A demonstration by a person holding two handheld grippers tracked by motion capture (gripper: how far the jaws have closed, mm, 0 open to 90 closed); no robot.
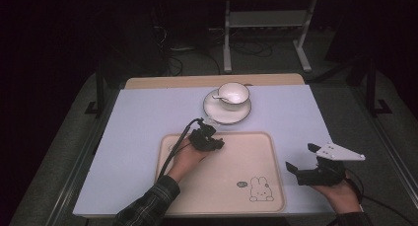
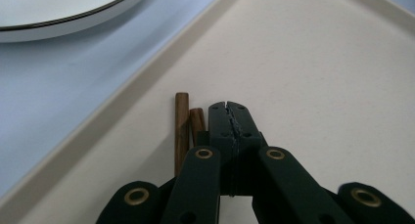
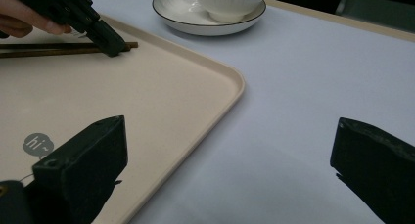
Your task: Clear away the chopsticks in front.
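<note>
Two brown chopsticks lie side by side on the cream tray, near its far left rim. My left gripper is shut, its tips resting on the tray just right of the chopstick ends; nothing shows between the jaws. From the right gripper view the chopsticks run out from under the left gripper, which a hand holds low over them. My right gripper hovers open over the lilac mat right of the tray, and its jaws stand wide apart around bare mat.
A white cup stands on a dark-rimmed saucer behind the tray, close to the left gripper. The tray's near right corner carries a bunny print. The tray's rim runs close beside the right gripper.
</note>
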